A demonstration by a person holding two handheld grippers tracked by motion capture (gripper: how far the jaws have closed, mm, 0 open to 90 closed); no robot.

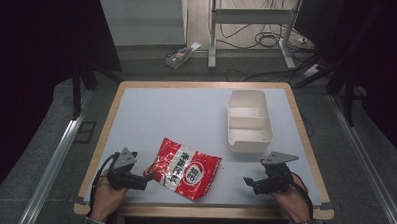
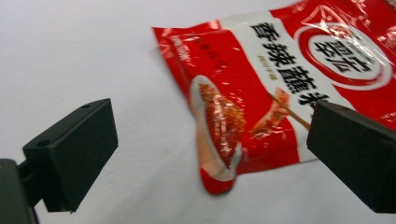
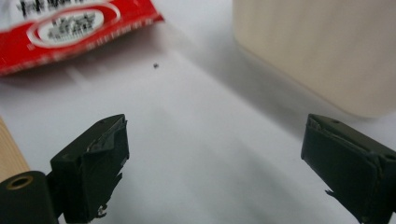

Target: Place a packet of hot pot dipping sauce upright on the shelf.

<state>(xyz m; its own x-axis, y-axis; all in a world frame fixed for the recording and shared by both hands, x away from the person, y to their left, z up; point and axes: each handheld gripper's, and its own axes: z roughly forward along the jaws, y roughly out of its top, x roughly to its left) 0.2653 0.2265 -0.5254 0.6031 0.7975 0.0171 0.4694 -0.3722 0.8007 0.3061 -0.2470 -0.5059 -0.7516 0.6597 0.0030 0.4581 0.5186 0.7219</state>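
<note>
Lying flat: a red packet between two open grippers

Lying on the near part of the table (image 1: pixel 136 115), the red packet (image 1: pixel 185 167) has its left corner just in front of the left gripper (image 1: pixel 148 178). In the left gripper view the black jaws stand wide apart with the packet's (image 2: pixel 261 93) near corner between them, untouched by either pad. The right gripper (image 1: pixel 248 182) rests at the near right, well apart from the packet, its jaws open too and holding nothing; bare table shows between them.

A cream box (image 1: pixel 248 121) with two compartments stands at the far right of the table, just beyond the right gripper, and nothing lies between it and the packet.

The table top is pale grey with a wooden edge. Beyond it a small carton (image 1: pixel 181 55), white table legs (image 1: pixel 250 36) and loose cables (image 1: pixel 269 39) sit on the floor.
</note>
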